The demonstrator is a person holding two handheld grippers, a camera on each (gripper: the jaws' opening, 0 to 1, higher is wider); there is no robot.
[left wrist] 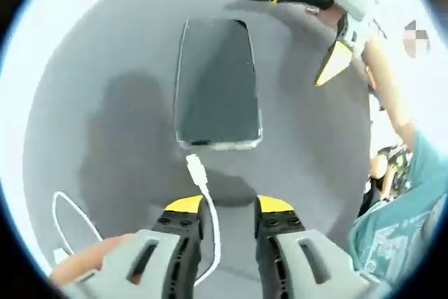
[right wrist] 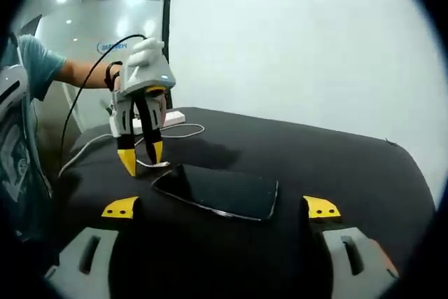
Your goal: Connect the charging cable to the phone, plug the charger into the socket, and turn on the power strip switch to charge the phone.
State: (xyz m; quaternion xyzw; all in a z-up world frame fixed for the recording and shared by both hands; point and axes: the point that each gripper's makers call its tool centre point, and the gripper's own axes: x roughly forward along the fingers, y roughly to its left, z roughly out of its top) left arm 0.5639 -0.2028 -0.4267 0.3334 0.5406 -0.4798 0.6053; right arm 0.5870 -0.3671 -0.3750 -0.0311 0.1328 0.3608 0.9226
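Left gripper (left wrist: 229, 208) narrowly open around the white cable (left wrist: 203, 187), plug just before the phone (left wrist: 217, 82) lying flat on the dark table (left wrist: 105, 103), right gripper (right wrist: 220, 208) wide apart above, power strip (right wrist: 164, 118) far behind, wall writing unreadable.

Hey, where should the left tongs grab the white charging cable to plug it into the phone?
Grip the charging cable just behind its white plug, coming down from above with the jaws either side of the cord. The plug lies flat on the dark table, already pointing at the near end of the phone, between the open left tongs.
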